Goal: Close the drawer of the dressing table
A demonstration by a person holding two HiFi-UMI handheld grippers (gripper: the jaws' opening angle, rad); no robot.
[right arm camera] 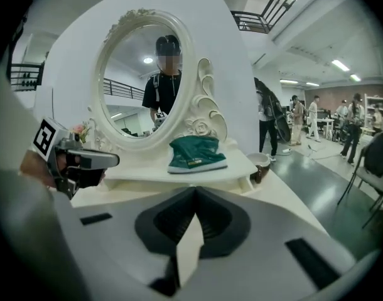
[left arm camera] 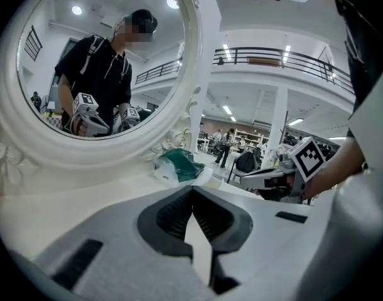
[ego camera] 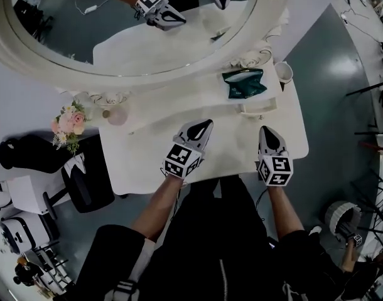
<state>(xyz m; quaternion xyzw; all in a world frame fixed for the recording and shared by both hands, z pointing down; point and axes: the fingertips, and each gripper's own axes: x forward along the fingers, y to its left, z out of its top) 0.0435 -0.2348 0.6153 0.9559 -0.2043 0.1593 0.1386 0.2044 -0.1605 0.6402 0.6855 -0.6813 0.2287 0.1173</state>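
Left gripper (ego camera: 207,125) and right gripper (ego camera: 265,132) over white desk (ego camera: 147,158), both fingers (left arm camera: 172,215) clenched empty, green packet (ego camera: 243,83) far right.

No readable text, number or brand in any of your views. Green packet (right arm camera: 198,153), back edge of worktop (ego camera: 147,155) toward right corner: small label mark on front edge, print too small to read. Marker cubes (ego camera: 182,160) on your left gripper (ego camera: 208,123) and right gripper (ego camera: 264,129): black-and-white square code patterns only, no letters, no digits.
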